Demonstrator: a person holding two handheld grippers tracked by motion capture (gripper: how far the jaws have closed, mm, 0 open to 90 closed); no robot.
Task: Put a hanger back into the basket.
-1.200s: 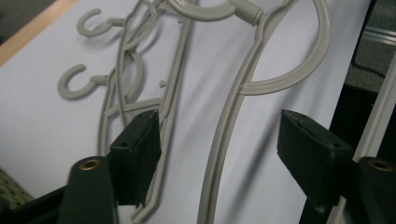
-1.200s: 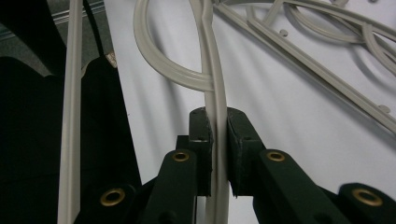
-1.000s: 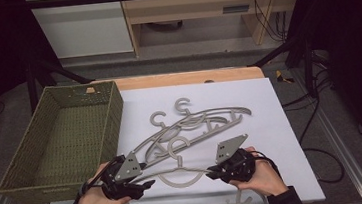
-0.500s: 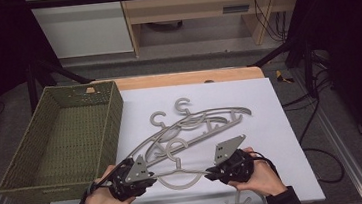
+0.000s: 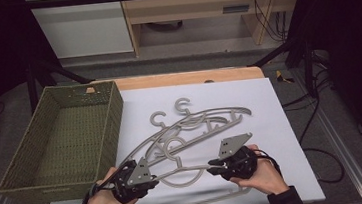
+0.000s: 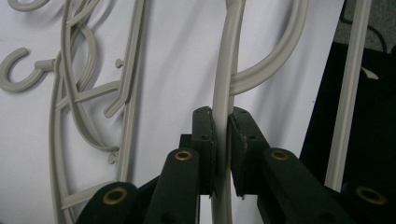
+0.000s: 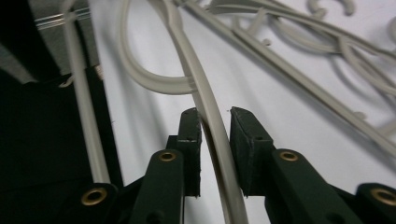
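A grey plastic hanger [image 5: 183, 170] lies on the white mat [image 5: 269, 103] near the front edge, stretched between my two grippers. My left gripper [image 5: 152, 179] is shut on its left arm; in the left gripper view both pads [image 6: 204, 135] press on the bar [image 6: 224, 79]. My right gripper [image 5: 211, 167] has just been opening its jaws. The hanger's right arm [image 7: 205, 102] is still between them, with a gap to the right pad [image 7: 243, 130]. A hand holds each gripper.
Several more grey hangers [image 5: 196, 123] lie tangled in the mat's middle, hooks toward the back. Another hanger [image 5: 194, 203] lies along the front edge. A green woven basket [image 5: 114, 108] stands at the left, beside the mat. The wooden table edge [image 5: 191, 77] runs behind.
My left gripper's jaws have closed onto the hanger's arm. My right gripper's jaws have parted a little around the other arm. Both hands have stayed about where they were.
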